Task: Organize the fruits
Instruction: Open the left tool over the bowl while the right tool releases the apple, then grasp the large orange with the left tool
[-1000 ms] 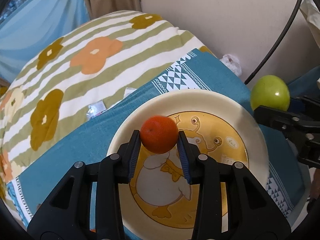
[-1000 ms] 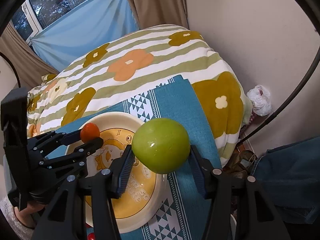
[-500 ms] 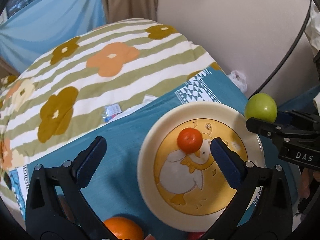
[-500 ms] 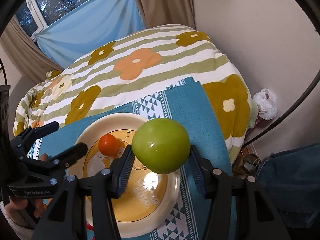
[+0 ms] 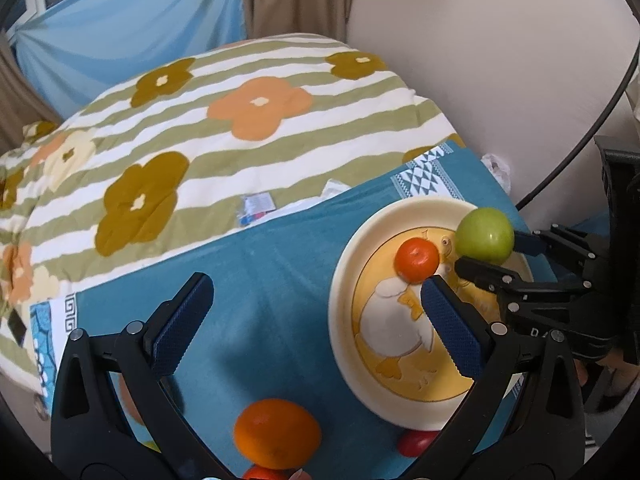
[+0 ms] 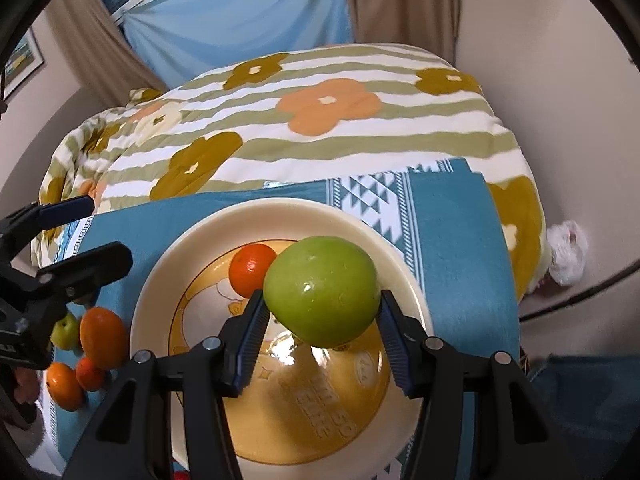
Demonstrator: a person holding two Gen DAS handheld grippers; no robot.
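We hold the green apple [image 6: 322,290] pinched in our right gripper [image 6: 320,340], above the cream plate [image 6: 160,292] with its duck picture. A small tangerine [image 6: 250,266] sits on the plate beside the apple. Our left gripper [image 5: 316,316] hangs spread wide and empty over the teal cloth [image 5: 260,272], near a larger orange [image 5: 276,434]. More oranges and a second green fruit lie left of the plate on the cloth, which covers the flowered bed [image 5: 240,120].

Soft, even indoor light fills both fisheye views, with a bright glare patch on the plate [image 6: 304,354], a highlight on the green apple [image 6: 322,290], curved dark vignetted edges, and slight blur on the near orange [image 5: 277,433].
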